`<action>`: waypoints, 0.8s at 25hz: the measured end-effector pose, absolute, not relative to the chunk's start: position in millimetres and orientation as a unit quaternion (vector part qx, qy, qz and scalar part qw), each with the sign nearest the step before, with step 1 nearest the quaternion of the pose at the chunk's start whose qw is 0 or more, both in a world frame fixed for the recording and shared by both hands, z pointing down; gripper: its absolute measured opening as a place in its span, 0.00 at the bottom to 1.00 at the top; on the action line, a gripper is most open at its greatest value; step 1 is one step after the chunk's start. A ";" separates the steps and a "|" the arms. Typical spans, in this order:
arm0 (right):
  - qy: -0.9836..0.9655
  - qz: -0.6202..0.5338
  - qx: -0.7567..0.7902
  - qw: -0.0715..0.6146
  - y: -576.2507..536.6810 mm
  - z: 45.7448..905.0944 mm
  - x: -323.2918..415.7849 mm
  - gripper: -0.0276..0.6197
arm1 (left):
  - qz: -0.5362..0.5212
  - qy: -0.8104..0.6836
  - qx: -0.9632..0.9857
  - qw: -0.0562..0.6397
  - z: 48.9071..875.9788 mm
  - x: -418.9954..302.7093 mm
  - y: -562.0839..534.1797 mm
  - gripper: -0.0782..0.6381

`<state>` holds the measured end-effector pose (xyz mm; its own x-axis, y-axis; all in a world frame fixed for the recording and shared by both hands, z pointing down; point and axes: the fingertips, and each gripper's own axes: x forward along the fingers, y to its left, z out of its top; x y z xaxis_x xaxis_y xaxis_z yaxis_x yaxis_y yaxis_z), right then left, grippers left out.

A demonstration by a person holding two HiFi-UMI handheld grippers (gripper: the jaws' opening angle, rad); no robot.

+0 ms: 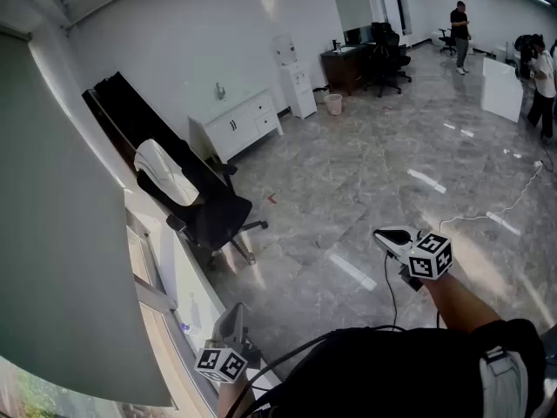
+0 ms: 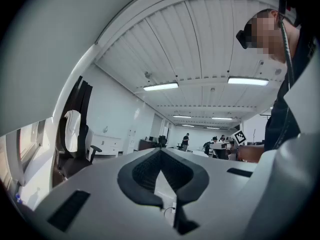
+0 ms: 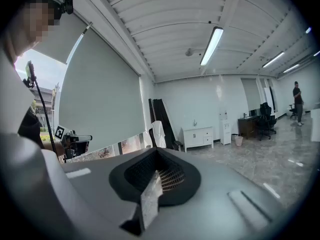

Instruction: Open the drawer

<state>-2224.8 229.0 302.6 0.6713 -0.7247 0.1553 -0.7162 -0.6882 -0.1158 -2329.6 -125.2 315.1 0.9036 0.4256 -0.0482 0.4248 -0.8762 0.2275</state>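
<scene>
Floor [image 1: 365, 172]: glossy grey marble, wide open office.
Cabinet [image 1: 228, 129]: way off, long side along the white wall.
Drawer [image 1: 265, 115]: closed, front facing the room.
Left gripper [image 2: 161, 152]: jaws pressed together, empty.
Right gripper [image 3: 157, 155]: jaws closed, empty.

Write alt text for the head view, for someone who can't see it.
Looking steeply down in an open office, the left gripper is held by a window ledge and the right gripper over a glossy grey marble floor. A white drawer cabinet stands against the white wall, beyond a black office chair.
</scene>
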 end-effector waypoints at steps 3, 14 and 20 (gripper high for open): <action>0.395 -0.091 -0.914 0.019 226.3 301.0 -2222.5 0.04 | 0.000 0.221 0.968 0.117 314.1 -2327.0 -126.6 0.09; 0.398 -0.089 -0.913 0.025 213.9 300.6 -2220.6 0.04 | -0.003 0.227 0.967 0.115 315.7 -2325.7 -134.6 0.10; 0.392 -0.086 -0.915 0.034 211.6 299.7 -2217.5 0.04 | -0.004 0.227 0.967 0.117 316.0 -2327.2 -141.5 0.09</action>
<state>-2217.5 211.6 299.7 0.6780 -0.7233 0.1309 -0.7117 -0.6905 -0.1296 -2327.2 -141.5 316.0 0.8972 0.4374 -0.0612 0.4394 -0.8697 0.2251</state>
